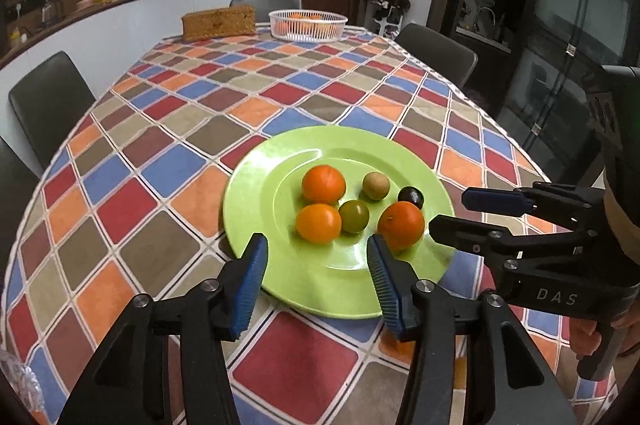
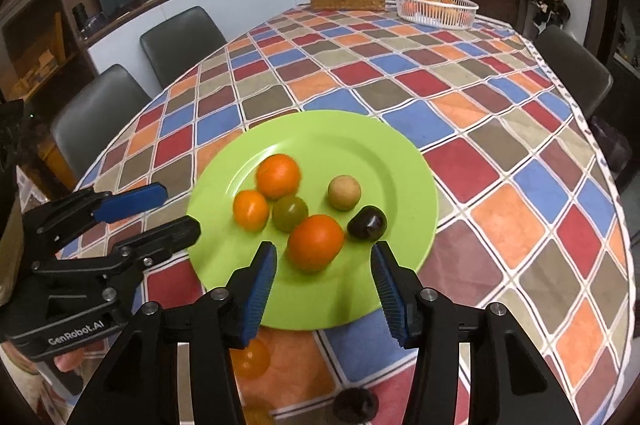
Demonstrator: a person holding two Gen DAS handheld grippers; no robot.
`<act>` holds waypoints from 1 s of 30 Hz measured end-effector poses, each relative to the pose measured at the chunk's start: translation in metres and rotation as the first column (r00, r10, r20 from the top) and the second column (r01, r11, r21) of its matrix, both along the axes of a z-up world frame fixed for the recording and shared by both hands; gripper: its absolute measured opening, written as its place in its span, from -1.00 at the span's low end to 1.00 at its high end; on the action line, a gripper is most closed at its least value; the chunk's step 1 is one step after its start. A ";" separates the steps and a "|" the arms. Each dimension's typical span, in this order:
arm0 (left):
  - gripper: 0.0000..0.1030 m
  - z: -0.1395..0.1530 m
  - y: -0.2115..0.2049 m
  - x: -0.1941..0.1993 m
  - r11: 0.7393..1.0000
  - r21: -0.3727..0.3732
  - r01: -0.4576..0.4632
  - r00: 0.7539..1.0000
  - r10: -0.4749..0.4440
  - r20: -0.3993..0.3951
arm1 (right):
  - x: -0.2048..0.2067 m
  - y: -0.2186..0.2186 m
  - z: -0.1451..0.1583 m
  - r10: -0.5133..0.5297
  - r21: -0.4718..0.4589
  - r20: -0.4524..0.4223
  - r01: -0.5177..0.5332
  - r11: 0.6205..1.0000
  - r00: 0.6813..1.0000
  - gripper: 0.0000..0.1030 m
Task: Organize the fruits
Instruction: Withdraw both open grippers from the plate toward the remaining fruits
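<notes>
Both the left claw (image 1: 316,275) and the right claw (image 2: 324,283) are hanging apart and empty over the green plate (image 2: 404,161). The round fruits are sitting close together, so closing on the nearest orange (image 2: 316,243) is risking nudging the dark plum (image 2: 367,223) off the rim.

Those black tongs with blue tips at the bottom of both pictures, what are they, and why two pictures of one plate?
They are hand-held grippers, one in each of a person's hands, with no robot arm. Each carries a camera looking along its fingers. One picture comes from the left gripper, with the right gripper at its right edge; the other comes from the right gripper, with the left gripper at its left edge. Both are open and hold nothing. On the checked tablecloth lies a green plate with three oranges, two greenish fruits and one dark fruit. At the table's far end stand a white basket of oranges and a woven box.
</notes>
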State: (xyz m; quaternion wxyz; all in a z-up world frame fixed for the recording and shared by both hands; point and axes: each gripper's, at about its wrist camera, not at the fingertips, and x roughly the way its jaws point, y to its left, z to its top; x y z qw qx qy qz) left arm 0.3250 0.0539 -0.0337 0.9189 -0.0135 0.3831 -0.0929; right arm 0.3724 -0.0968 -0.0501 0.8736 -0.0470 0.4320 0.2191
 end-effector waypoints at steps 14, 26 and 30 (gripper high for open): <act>0.23 0.046 -0.015 -0.065 0.999 0.050 0.018 0.991 -0.024 0.132 | -0.061 -0.016 0.045 -0.007 -0.011 0.136 0.008 1.000 0.991 -0.03; 0.27 0.059 -0.035 -0.114 0.996 0.053 0.078 0.980 -0.086 0.181 | -0.121 -0.036 0.063 -0.037 0.011 0.197 0.035 0.999 0.980 0.12; 0.27 0.059 -0.042 -0.126 0.992 0.075 0.102 0.973 -0.115 0.198 | -0.139 -0.043 0.064 -0.054 0.021 0.234 0.051 0.998 0.971 0.12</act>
